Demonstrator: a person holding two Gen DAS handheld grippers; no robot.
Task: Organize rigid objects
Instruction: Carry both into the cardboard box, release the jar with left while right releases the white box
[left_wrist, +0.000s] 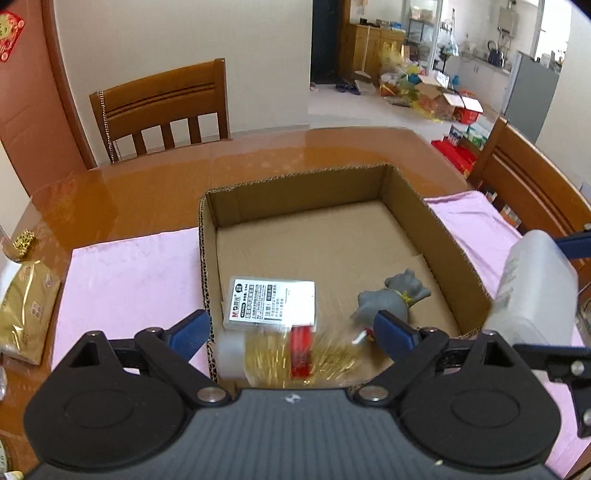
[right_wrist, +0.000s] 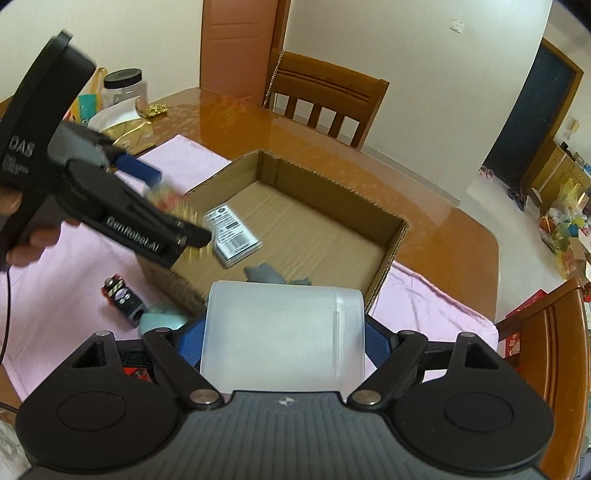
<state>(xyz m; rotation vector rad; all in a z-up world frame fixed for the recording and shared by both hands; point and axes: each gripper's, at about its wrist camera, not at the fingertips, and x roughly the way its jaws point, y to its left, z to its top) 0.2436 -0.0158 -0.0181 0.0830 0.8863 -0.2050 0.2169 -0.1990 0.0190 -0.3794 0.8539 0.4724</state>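
An open cardboard box sits on a pink cloth. Inside lie a white labelled case and a grey figurine. My left gripper hangs open over the box's near wall; a blurred gold tinsel item with a red part and a clear end is just below its fingers, apart from both pads. My right gripper is shut on a translucent white plastic box, held at the cardboard box's right side.
A black and red gadget and a pale teal object lie on the pink cloth beside the box. A gold packet, a gold trinket and a jar stand at the table's left. Wooden chairs surround the table.
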